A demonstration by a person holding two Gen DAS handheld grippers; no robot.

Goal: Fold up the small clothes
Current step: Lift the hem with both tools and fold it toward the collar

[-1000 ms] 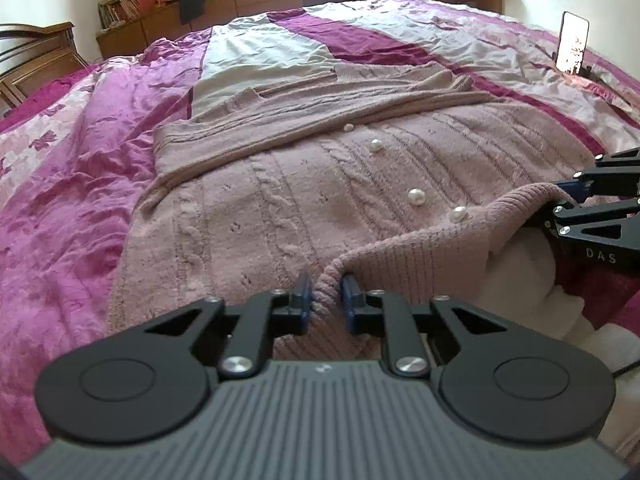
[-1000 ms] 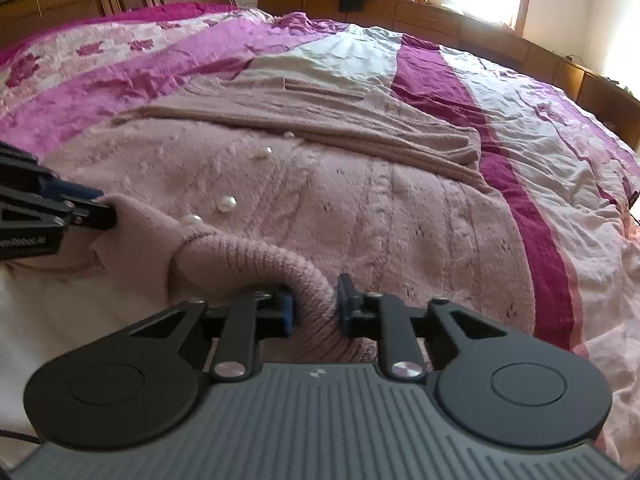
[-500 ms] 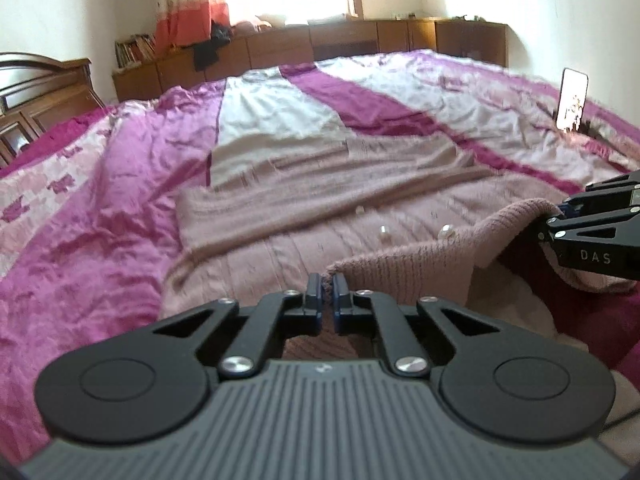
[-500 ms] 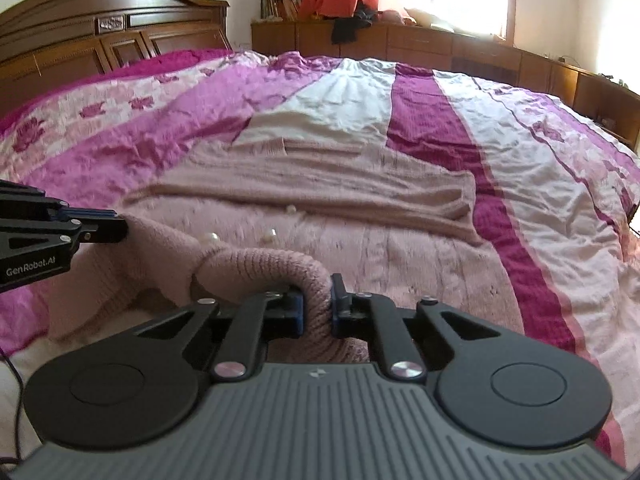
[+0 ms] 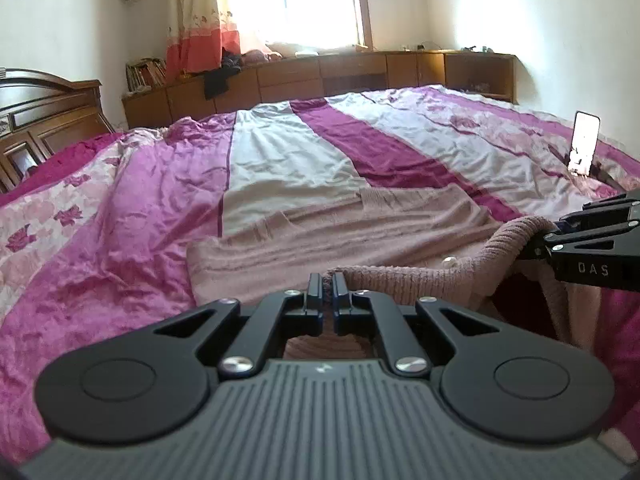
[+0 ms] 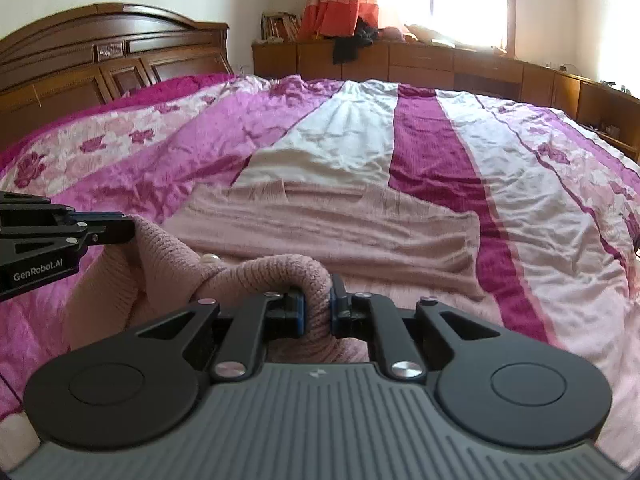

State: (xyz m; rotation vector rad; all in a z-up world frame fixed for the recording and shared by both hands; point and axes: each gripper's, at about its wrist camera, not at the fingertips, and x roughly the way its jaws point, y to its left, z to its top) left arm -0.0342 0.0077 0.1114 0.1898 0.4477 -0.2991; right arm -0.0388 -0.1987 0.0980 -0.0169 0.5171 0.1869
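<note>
Left wrist view: my left tongs (image 5: 327, 285) are clenching the ribbed hem of the pink cardigan (image 5: 360, 224), jaws nearly touching with only a thin bit of knit between them. Right tongs (image 5: 560, 232) are showing at the right edge of that view, gripping the same hem further along. Right wrist view confirms it: right tongs (image 6: 318, 306) are pinching a thicker roll of hem, and the left tongs (image 6: 120, 230) are coming in from the left edge with knit bunched at the tips.

Where the cardigan is: body is lying flat on the bed (image 5: 120, 208), straight ahead of both tongs, with the lifted hem as the near edge. Sleeves look already folded across the far part. One pearl button (image 6: 210, 258) is peeking out just behind the raised fold.

Key relation for the next move, as I'm judging it: the hem is running left-right between my two tongs, and the garment's long axis is running away from me toward the window. So the fold should be going forward, carrying the hem over the body toward the far end. Both tongs are sitting about level with each other and about equally near, so neither one is leading.

Risks I'm watching: the hem is sagging between the two grips, so it could land crooked, and the left grip looks thin, so it might be slipping.
</note>
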